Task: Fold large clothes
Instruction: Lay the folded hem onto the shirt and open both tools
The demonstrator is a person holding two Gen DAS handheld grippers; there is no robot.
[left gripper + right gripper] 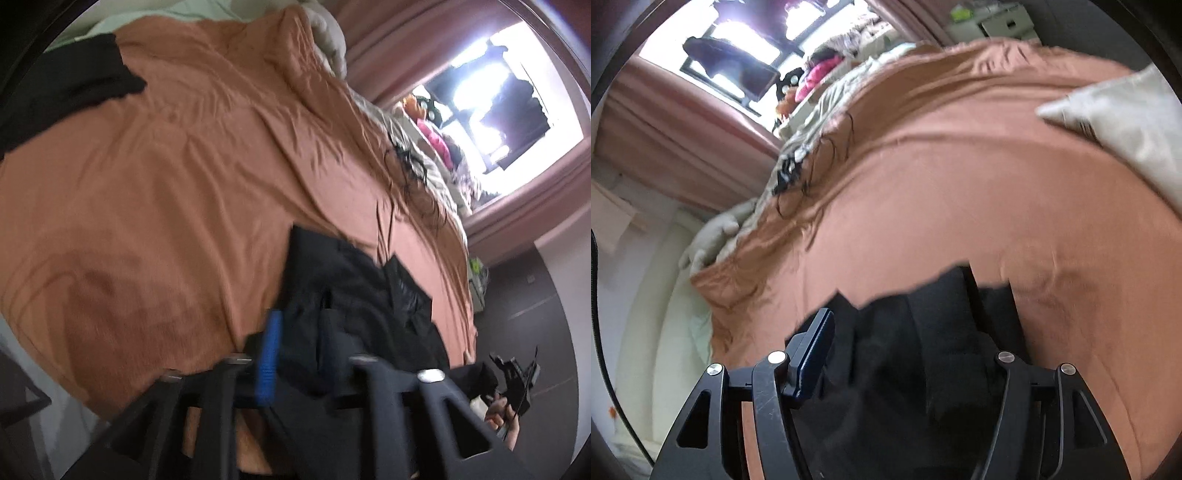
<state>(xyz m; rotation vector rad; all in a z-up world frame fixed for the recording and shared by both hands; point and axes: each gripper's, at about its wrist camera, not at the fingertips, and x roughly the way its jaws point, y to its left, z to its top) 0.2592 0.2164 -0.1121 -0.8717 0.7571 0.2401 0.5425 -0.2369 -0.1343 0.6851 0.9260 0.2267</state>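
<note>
Garment: we see a large black cloth garment (343,295) lying crumpled on the near part of the bed, its folds bunched and its far edge ragged against the sheet; the right wrist view shows the same black garment (923,332) spread between and under our gripper fingers.
Bed: we work over a bed covered by a wrinkled terracotta-orange sheet (166,184), which fills most of both views.
Left gripper: our left gripper (306,350) stands partly open just over the black garment; its blue-padded finger (269,354) is clear of the cloth on one side, and we see no pinch on the fabric. Motion blur softens this view.
Right gripper: our right gripper (908,354) is spread moderately wide with the black cloth lying in the gap; the dark blue pad (812,354) on one finger sits beside the fabric's edge, not pressed on it.
Right hand: in the left wrist view we glimpse our hand (502,413) holding the other tool at the lower right.
Second dark piece: another black cloth (66,92) lies well apart at the bed's far side.
Pillow: a pale beige cushion (1126,122) rests on the sheet.
Window: bright panes behind dusty-pink curtains (676,129).
</note>
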